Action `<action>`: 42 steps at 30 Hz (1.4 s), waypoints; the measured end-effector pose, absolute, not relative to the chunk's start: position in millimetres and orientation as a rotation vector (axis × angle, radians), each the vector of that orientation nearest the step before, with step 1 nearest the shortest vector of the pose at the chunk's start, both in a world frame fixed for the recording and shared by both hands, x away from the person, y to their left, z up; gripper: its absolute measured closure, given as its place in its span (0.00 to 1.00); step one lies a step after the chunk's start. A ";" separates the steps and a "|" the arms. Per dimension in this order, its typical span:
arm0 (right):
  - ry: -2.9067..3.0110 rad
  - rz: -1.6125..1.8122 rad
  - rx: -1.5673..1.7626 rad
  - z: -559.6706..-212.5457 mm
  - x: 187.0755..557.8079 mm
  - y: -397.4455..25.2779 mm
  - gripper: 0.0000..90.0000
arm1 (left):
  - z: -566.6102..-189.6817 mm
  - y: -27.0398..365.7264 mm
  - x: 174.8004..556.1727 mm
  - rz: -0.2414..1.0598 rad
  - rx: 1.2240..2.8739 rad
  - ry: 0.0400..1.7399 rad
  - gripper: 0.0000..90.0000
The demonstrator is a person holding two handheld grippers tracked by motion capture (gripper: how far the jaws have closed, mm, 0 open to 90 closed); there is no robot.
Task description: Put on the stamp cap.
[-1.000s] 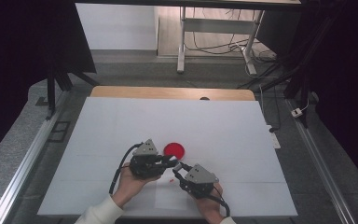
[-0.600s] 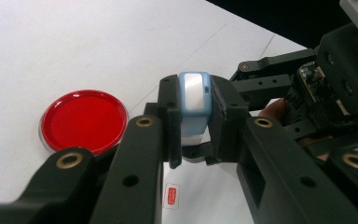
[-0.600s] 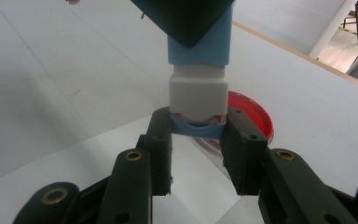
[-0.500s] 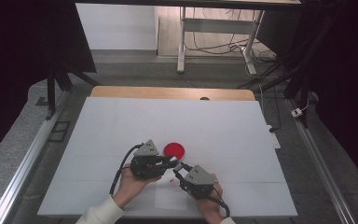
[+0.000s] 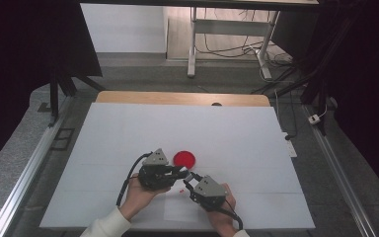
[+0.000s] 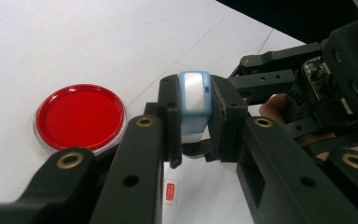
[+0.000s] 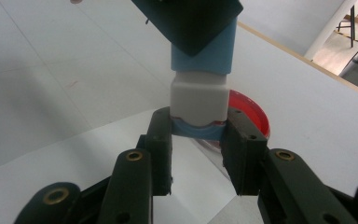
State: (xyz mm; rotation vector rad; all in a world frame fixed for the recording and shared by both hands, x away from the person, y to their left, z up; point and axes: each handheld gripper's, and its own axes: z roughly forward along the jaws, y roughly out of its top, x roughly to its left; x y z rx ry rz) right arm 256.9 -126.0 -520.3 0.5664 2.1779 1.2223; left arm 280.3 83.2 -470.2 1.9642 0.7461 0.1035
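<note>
Here, a small light-blue and white plastic block (image 6: 193, 100) is held above the white table (image 5: 128, 133), clamped at one end by the left gripper (image 6: 193, 140) and at the other by the right gripper (image 7: 199, 135), just beside a round red lidded dish (image 6: 80, 116)

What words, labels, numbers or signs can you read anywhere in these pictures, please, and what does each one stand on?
No text reads clearly.
Small red label on the white table, below the left gripper: print too small and blurred to read.
Blue-and-white object between both grippers: no marking visible.
Red round lid: plain, no lettering.
Circuit board on the right gripper: marks too small to read.
</note>
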 end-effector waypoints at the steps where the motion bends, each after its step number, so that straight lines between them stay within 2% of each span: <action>1: 2.177 1.224 0.567 -520.3 256.9 -125.8 0.72 | -470.2 83.4 280.4 0.101 1.964 0.746 0.84; 42: 2.206 1.204 0.533 -521.1 257.4 -129.5 0.71 | -475.2 83.3 282.2 0.050 1.951 0.768 0.84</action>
